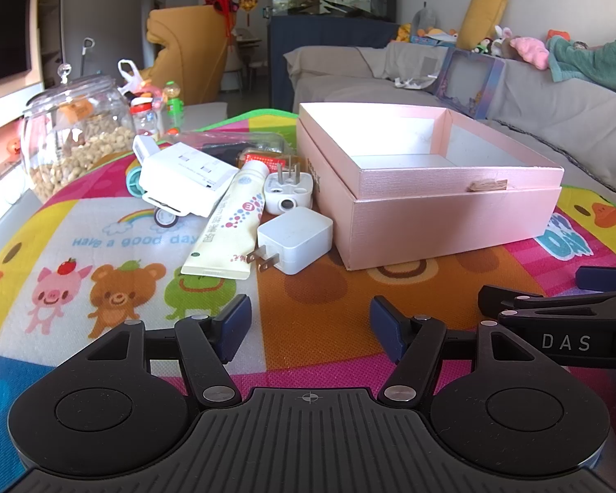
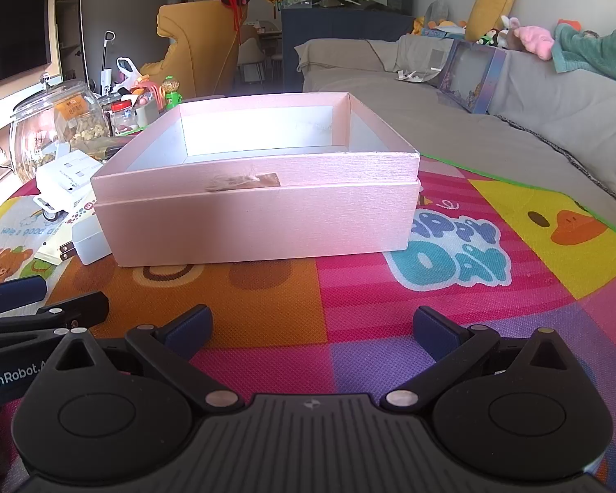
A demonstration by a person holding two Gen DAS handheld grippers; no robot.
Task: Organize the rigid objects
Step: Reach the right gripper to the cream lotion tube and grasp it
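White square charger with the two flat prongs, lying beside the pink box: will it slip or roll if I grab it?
The white square charger looks like a stiff, blocky plastic cube, so it probably won't roll. Its smooth glossy faces may slip between the pads. It rests flat on the mat, prongs toward the camera, so it likely slides rather than tips.

Both cameras sit low over the play mat (image 1: pixel 308 287), tilted down and facing the sofa (image 2: pixel 513 123) beyond its far edge. The left wrist view looks from the mat's near-left part, the right from just beside it — both share the pink box (image 1: pixel 431 205), seen close.
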